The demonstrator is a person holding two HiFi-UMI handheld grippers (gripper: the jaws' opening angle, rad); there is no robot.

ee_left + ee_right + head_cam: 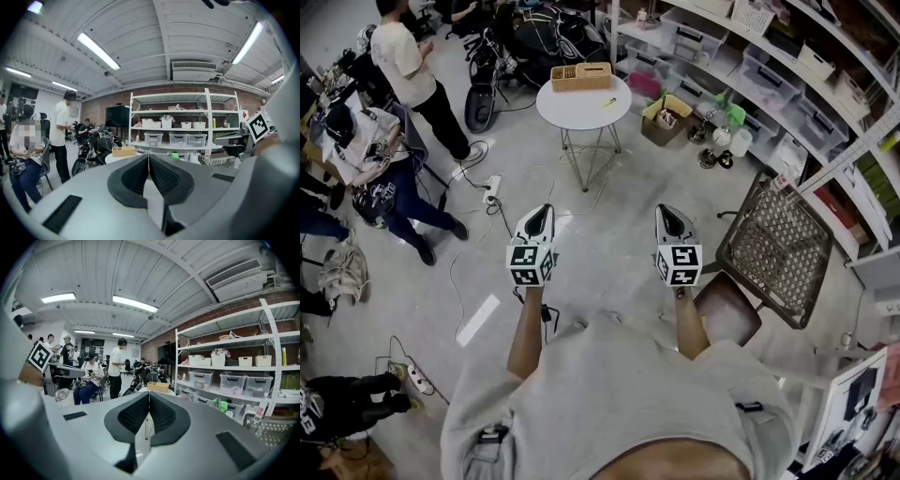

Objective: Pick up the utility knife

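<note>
A small yellow object [608,103], apparently the utility knife, lies on the right part of a round white table [567,111] far ahead of me, beside a wooden box [580,76]. My left gripper [543,209] and right gripper [668,208] are held side by side at chest height, well short of the table and pointing toward it. In the left gripper view the jaws [148,157] are shut with nothing between them, and the wooden box [123,151] shows beyond. The right gripper's jaws [149,394] are likewise shut and empty, with the box [158,386] ahead.
A metal mesh chair [778,248] stands close on my right. Shelves with plastic bins [769,66] line the right wall, and a cardboard box [664,117] sits at their foot. Several people [412,75] and a scooter [483,89] are at the left; cables and a power strip [490,187] lie on the floor.
</note>
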